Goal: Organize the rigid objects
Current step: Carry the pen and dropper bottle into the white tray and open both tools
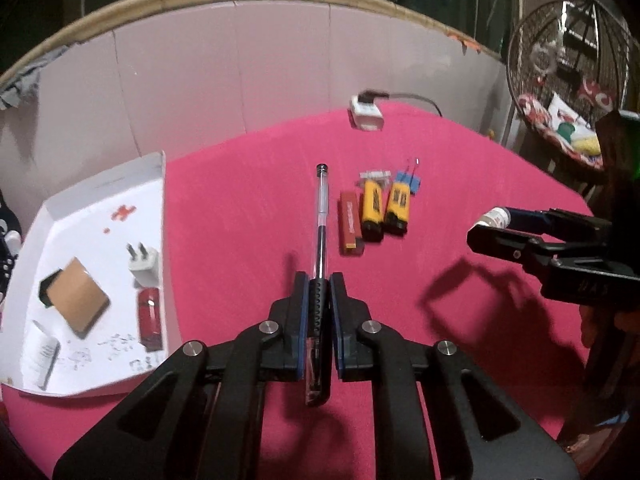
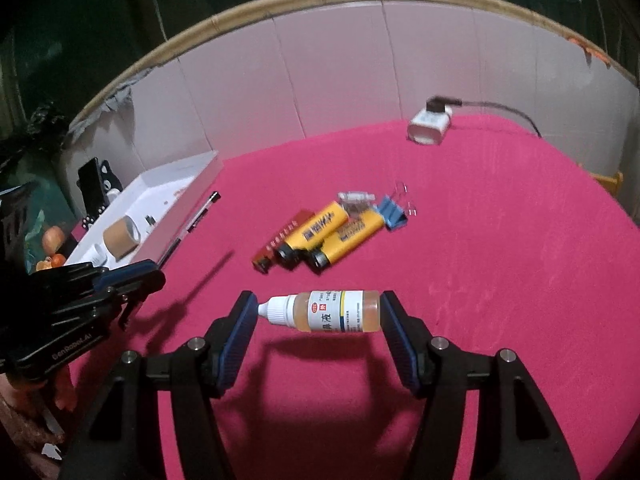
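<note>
Here we are looking across a pink cloth-covered table (image 1: 248, 200) backed by a pale panelled wall (image 1: 200, 72), with a wicker chair (image 1: 568, 92) off to the right. Our left gripper (image 1: 319, 280) is pinching a clear black-grip pen (image 1: 321, 216) pointing straight ahead; a white tray (image 1: 72, 208) is lying to its left. Our right gripper (image 2: 320, 312) is clamping a small amber dropper bottle (image 2: 324, 311) sideways; three lighters (image 2: 316, 236) are lying just beyond.
</note>
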`<state>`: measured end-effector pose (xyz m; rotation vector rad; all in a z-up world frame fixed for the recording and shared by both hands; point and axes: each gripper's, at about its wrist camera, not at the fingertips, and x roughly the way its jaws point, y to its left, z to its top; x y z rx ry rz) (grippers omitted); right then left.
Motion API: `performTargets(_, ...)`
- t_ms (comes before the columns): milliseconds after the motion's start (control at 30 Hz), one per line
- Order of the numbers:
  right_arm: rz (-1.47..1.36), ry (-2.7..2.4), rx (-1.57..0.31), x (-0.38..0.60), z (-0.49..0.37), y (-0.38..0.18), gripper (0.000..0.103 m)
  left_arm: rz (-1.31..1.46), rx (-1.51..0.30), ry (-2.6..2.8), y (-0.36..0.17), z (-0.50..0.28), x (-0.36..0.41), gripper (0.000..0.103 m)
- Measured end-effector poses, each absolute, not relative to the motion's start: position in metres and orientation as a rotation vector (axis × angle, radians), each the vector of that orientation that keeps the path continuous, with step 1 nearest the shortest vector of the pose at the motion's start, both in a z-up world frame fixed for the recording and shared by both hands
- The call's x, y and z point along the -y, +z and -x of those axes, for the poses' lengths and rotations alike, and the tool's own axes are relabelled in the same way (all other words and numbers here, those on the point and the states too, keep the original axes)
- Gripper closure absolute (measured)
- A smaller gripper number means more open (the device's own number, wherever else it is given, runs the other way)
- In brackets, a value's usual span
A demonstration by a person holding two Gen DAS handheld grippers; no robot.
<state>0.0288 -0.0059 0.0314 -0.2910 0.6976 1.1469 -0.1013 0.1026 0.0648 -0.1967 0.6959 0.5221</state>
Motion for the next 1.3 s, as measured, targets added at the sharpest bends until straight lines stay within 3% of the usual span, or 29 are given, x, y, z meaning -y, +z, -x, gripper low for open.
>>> performTargets(1300, 0.425, 1.427, -0.458, -0.101, 0.064, 0.099, 0.040, 0.369, -0.436, 0.889, 0.118, 0.247, -0.196, 0.094)
